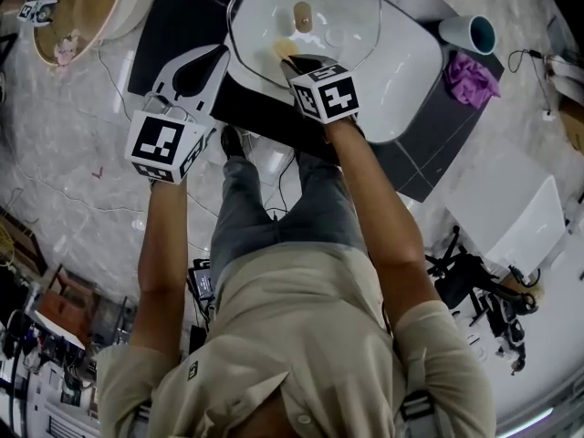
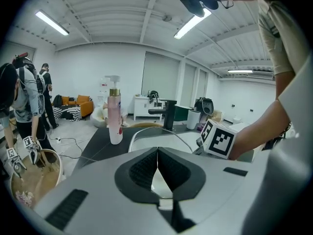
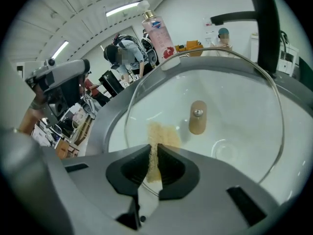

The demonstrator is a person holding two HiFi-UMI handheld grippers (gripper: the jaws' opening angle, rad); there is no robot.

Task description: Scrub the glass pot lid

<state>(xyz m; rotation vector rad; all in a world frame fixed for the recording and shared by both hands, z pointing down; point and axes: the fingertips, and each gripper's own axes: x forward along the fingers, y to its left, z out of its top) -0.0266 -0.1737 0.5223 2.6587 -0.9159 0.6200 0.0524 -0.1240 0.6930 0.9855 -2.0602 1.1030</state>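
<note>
Head view gives us the glass pot lid (image 1: 339, 12) lying over the white sink (image 1: 415, 71) at the dark tabletop's (image 1: 169, 26) near edge, left gripper view shows us the left gripper's (image 2: 157, 153) jaws closed on its rim, and right gripper view shows us the right gripper's (image 3: 152, 154) jaws clamping a tan scrub pad (image 3: 161, 135) pressed on the glass.

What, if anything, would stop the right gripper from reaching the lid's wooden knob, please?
Probably nothing: the right gripper holds a tan scrub pad against the glass lid beside the knob, with only bare glass between.
</note>
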